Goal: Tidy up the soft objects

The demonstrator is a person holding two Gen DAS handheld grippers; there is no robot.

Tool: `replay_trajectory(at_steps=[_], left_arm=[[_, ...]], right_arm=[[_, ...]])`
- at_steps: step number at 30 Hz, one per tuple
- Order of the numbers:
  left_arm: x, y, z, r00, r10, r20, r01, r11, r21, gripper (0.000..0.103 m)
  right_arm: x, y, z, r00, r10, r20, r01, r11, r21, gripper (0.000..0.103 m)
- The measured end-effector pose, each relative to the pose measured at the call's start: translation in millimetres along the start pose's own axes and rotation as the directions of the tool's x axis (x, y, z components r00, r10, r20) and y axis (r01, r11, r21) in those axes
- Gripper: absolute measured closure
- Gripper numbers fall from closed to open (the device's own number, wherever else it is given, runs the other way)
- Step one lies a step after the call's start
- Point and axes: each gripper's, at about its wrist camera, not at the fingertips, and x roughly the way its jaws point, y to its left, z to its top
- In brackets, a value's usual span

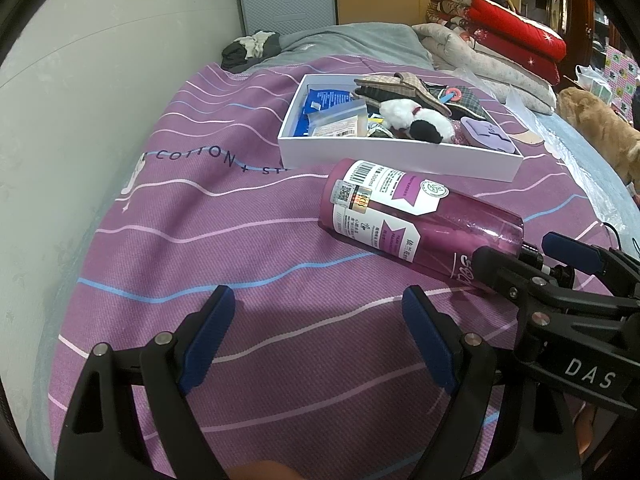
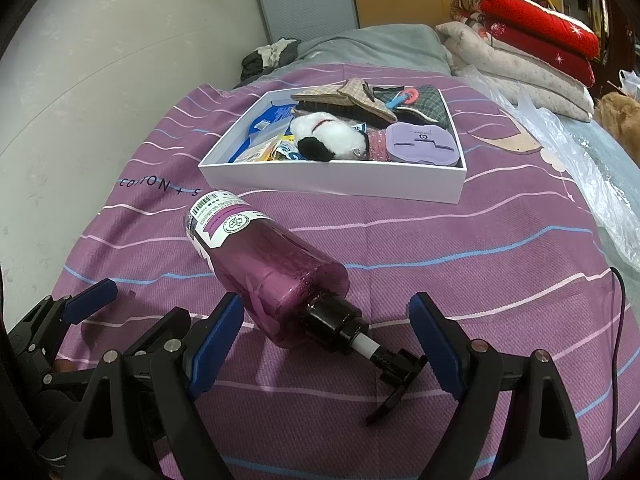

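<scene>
- Purple striped bedspread covers the bed, printed with the word "COTTON".
- White shallow box sits on it, filled with a black-and-white plush toy, plaid fabric pieces, a lilac wipes pack and blue packets.
- Magenta pump bottle lies on its side just in front of the box, pump head toward the cameras.
- Left gripper hovers over bare bedspread, jaws wide apart, nothing between them.
- Right gripper has its jaws spread; the bottle's neck and pump lie between them, untouched.
- Folded quilts are stacked at the far right.
</scene>
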Motion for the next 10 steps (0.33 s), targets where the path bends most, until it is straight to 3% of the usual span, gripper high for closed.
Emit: replay_trajectory(at_steps=[10], left_arm=[[-5.6,-6.6,0.1,0.999,-0.047,-0.001,0.047,0.999,0.025,0.029]], right_arm=[[0.1,-1.0,-1.4,1.000,-0.005,-0.011,0.005,1.000,0.004,0.017]])
